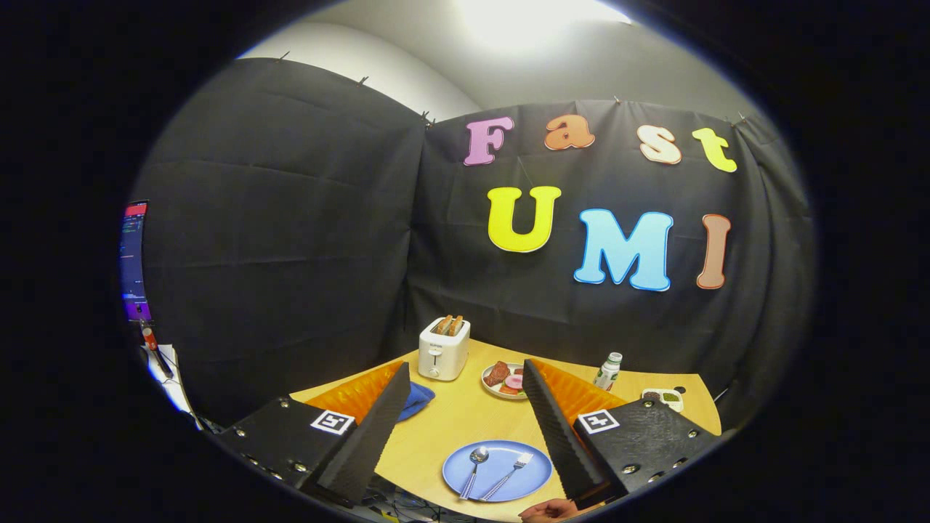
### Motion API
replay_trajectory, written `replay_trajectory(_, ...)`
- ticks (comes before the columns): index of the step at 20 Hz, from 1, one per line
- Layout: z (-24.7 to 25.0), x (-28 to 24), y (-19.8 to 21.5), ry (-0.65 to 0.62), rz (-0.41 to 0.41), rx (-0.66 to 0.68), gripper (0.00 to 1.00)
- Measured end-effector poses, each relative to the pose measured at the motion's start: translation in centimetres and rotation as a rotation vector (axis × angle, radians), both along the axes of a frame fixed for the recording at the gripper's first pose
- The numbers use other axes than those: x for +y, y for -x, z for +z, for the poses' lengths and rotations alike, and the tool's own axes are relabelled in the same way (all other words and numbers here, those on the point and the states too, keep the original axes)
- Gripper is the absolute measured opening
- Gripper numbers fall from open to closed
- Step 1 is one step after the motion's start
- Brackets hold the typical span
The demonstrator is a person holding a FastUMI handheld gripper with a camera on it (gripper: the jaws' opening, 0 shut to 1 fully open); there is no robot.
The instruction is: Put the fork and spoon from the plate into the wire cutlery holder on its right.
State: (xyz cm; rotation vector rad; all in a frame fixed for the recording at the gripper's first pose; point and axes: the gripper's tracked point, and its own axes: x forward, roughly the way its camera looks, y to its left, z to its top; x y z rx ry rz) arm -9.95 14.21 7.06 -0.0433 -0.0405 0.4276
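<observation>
A blue plate [508,483] lies on the wooden table [458,418], low between my two fingers. On it rest a spoon [474,468] to the left and a fork [510,473] to the right, handles toward me. My gripper [465,374] is open, held well above the table, with nothing between its fingers. The right finger hides the table to the right of the plate.
A white toaster [444,350] with toast stands at the back of the table. Beside it are a plate of food [503,380], a small bottle [608,371] and a small dish [665,397]. A blue cloth [417,400] lies by the left finger. A hand [550,511] shows near the plate.
</observation>
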Motion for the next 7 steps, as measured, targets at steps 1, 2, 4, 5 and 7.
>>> replay_trajectory(1,0.02,0.06,-0.03,0.0,0.0,0.002,0.96)
replay_trajectory(2,-0.17,0.14,-0.07,0.001,0.0,0.005,0.96)
replay_trajectory(4,-0.32,0.46,-0.29,0.006,0.002,0.009,0.96)
replay_trajectory(5,-0.43,0.59,-0.35,0.008,0.004,0.013,0.96)
replay_trajectory(7,-0.45,0.98,-0.5,0.011,0.01,0.015,0.96)
